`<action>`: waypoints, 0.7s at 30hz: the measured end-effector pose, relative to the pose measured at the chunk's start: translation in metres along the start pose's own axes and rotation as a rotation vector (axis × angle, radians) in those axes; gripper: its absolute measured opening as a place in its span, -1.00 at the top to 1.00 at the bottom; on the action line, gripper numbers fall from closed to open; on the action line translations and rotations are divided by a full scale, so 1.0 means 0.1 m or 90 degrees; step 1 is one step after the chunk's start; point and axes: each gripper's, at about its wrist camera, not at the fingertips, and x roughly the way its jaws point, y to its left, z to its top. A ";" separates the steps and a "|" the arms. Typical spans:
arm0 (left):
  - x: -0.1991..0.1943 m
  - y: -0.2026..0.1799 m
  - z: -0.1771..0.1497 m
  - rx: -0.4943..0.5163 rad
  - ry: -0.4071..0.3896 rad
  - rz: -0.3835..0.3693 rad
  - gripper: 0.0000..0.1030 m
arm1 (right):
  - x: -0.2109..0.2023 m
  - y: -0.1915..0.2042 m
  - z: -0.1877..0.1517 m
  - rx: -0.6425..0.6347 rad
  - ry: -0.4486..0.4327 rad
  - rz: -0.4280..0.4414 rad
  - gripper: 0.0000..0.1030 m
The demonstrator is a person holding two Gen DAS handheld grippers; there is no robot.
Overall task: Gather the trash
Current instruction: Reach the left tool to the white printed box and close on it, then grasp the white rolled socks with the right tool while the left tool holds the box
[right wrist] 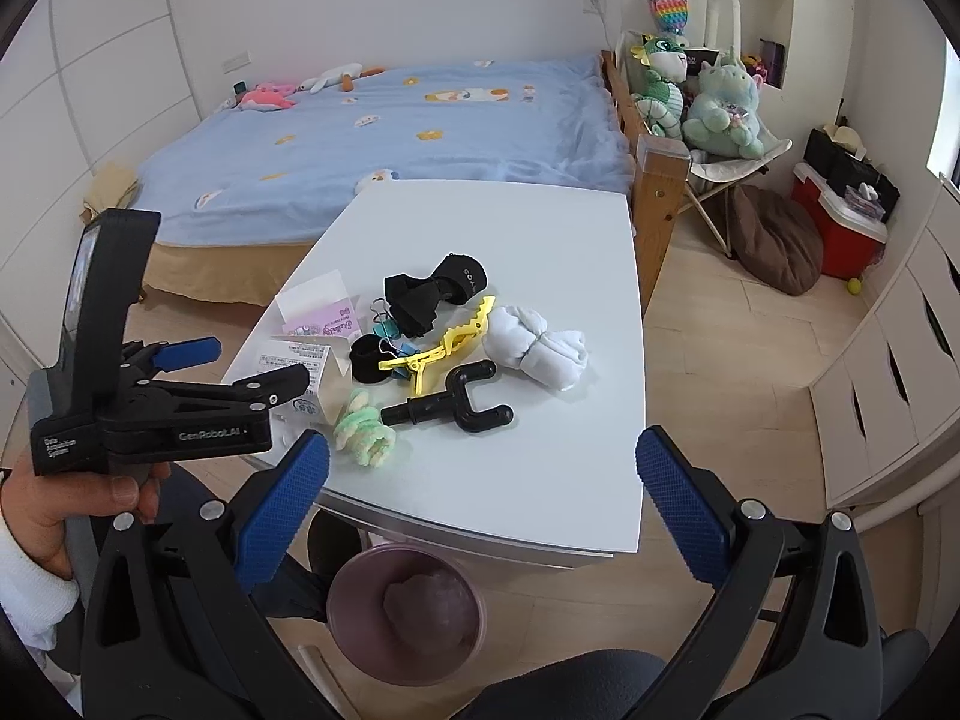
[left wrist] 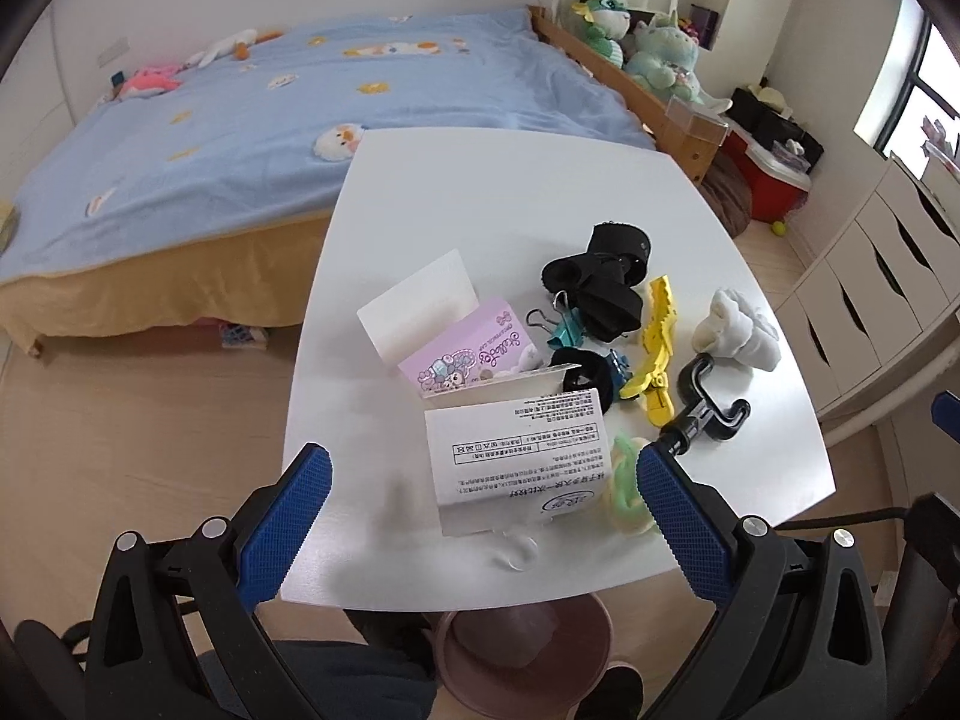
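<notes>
On the white table point(left wrist: 510, 192) lies a printed white packaging card point(left wrist: 516, 456) with a clear plastic hook point(left wrist: 516, 552), a pink cartoon box point(left wrist: 462, 354) and a blank white card point(left wrist: 420, 306). My left gripper point(left wrist: 483, 516) is open and empty, its jaws wide on either side of the printed card; it also shows in the right wrist view point(right wrist: 252, 366). My right gripper point(right wrist: 483, 504) is open and empty above the table's near edge. A purplish bin point(right wrist: 405, 612) with something crumpled inside stands on the floor below that edge, also in the left wrist view point(left wrist: 516, 642).
Also on the table point(right wrist: 540, 228): black fabric items point(right wrist: 432, 291), a yellow clip point(right wrist: 444, 348), binder clips point(right wrist: 390, 330), a black hair tie point(right wrist: 369, 360), a green scrunchie point(right wrist: 363, 432), a black U-shaped part point(right wrist: 462, 405), rolled white socks point(right wrist: 534, 345). A bed point(right wrist: 390, 132) lies behind, drawers point(right wrist: 888, 372) right.
</notes>
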 end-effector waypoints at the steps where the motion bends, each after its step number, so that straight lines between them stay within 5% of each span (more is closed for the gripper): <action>1: 0.03 0.00 0.00 -0.004 0.004 0.002 -0.90 | 0.00 0.00 0.00 0.000 0.000 0.000 -0.94; 10: 0.12 -0.06 -0.01 -0.009 0.001 0.031 -0.86 | 0.03 -0.04 -0.03 0.008 0.004 -0.001 -0.94; 15: 0.14 -0.06 -0.03 -0.003 0.006 0.022 -0.33 | 0.03 -0.06 -0.05 0.011 0.003 -0.001 -0.94; 21: 0.06 -0.03 -0.05 0.010 -0.006 0.004 -0.23 | 0.04 -0.07 -0.05 0.013 0.004 0.001 -0.94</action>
